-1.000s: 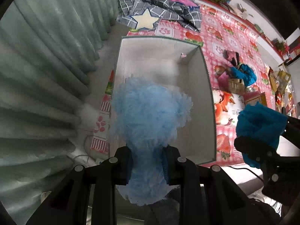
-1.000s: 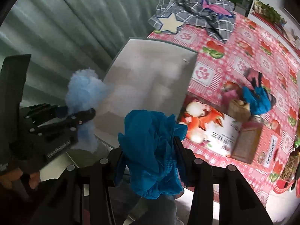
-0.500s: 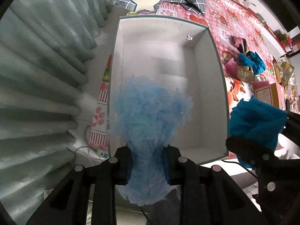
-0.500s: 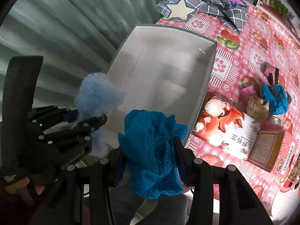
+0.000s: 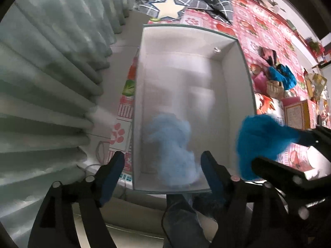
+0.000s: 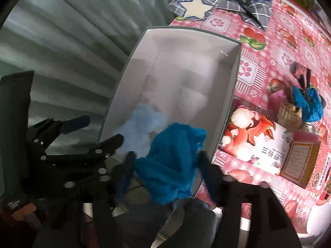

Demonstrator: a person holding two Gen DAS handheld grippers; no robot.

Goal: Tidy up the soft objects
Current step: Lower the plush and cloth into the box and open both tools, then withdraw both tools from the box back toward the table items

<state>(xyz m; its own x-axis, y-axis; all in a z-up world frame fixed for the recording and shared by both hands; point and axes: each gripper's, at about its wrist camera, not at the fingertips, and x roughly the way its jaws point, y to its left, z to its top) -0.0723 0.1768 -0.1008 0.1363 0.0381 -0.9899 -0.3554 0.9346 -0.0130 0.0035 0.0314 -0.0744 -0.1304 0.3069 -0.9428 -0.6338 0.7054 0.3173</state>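
A: In the left wrist view, the left tongs are spread wide with nothing between them; the pale blue fluff sits blurred inside the white box, near its close end.

B: The right wrist view shows the box's far side better; the teal cloth is between the fingers of the right tongs, which look parted and blurred, so I cannot tell if they grip it.

A: Only the right view shows the carton with the cartoon picture lying whole on the pink patterned surface; the left view gives more of the green curtain.

B: Both show the grey checked cloth with a star beyond the box.
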